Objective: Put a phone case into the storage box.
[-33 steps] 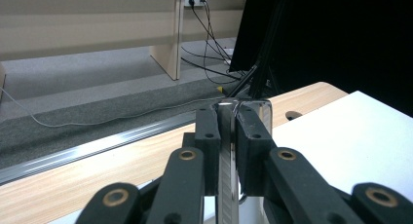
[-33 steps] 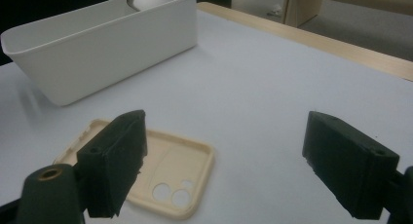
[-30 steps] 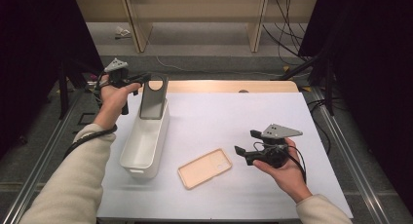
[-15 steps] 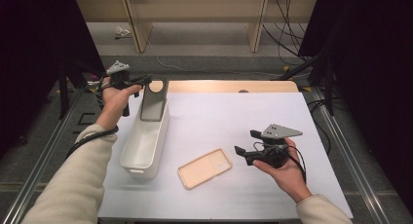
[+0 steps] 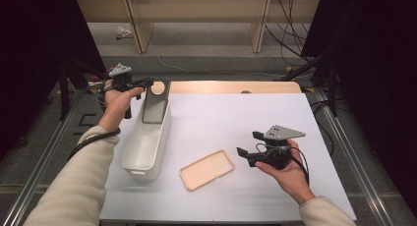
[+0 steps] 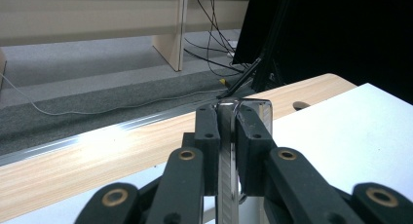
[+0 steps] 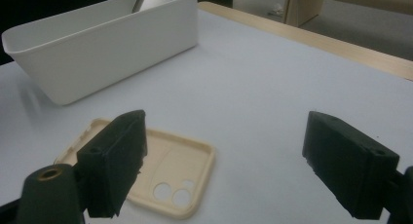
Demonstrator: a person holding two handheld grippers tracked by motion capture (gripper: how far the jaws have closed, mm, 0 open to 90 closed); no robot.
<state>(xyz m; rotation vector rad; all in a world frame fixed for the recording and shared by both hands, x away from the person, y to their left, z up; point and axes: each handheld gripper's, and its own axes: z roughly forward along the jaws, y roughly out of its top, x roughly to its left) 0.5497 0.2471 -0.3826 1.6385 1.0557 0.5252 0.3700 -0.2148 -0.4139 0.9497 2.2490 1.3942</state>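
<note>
Phone goes into the white bin, case waits on the table

The left gripper point(image 5: 146, 82) pinches the phone point(image 5: 156, 103) by its top edge, so it hangs upright at the far end of the bin point(image 5: 142, 155). The right gripper point(image 5: 248, 146) is spread wide, near the tan phone case point(image 5: 207, 169), likely ready to grab it.

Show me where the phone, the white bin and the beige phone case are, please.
phone point(image 5: 156, 104), high view, middle of its dark face, leaning in the bin's far end.
white bin point(image 5: 129, 159), high view, on its near left rim.
beige phone case point(image 5: 206, 170), high view, middle of its inner side, flat on the table.
</note>
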